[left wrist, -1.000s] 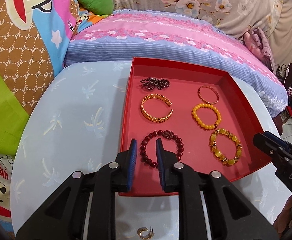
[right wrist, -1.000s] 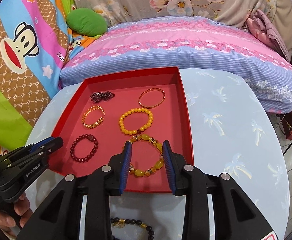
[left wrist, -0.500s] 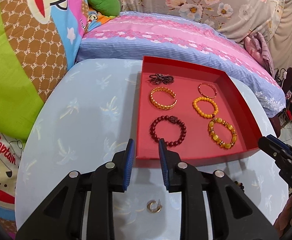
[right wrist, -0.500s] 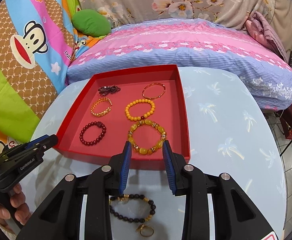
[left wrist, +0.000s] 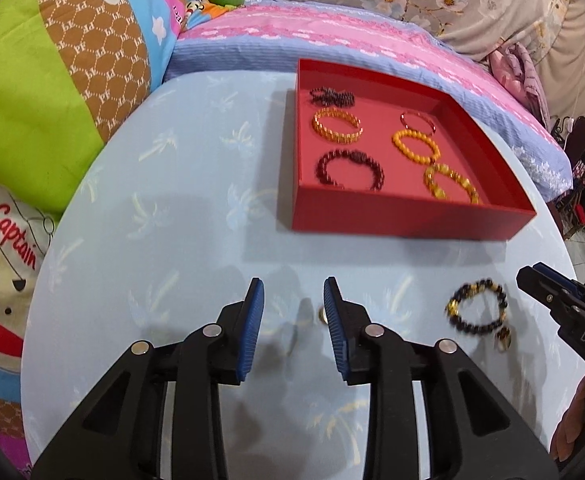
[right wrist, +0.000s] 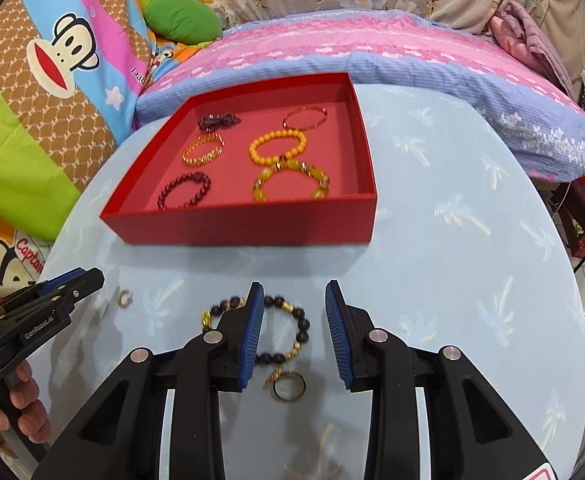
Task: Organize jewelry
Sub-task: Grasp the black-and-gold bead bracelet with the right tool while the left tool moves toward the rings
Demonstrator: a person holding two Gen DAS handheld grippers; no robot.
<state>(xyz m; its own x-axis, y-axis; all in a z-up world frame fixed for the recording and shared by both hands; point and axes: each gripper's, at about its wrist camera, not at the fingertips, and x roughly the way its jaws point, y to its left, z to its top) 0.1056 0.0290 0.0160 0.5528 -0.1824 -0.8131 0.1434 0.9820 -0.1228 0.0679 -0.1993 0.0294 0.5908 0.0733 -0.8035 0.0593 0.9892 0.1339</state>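
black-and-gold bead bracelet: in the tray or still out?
Out. The black-and-gold bracelet lies on the blue tablecloth in front of the red tray, below the open right gripper. Six other pieces are in the tray.

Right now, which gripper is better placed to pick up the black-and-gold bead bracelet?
Right gripper: open, with the black-and-gold bracelet between its fingers. Left gripper is open near the small gold ring.

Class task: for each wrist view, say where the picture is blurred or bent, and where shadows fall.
Left wrist view: black-and-gold bracelet and tray contents smeared; tray edges bowed by the fisheye; left gripper shadows the table.
Right wrist view: generally sharper, slight smear; dark vignette in the corners.
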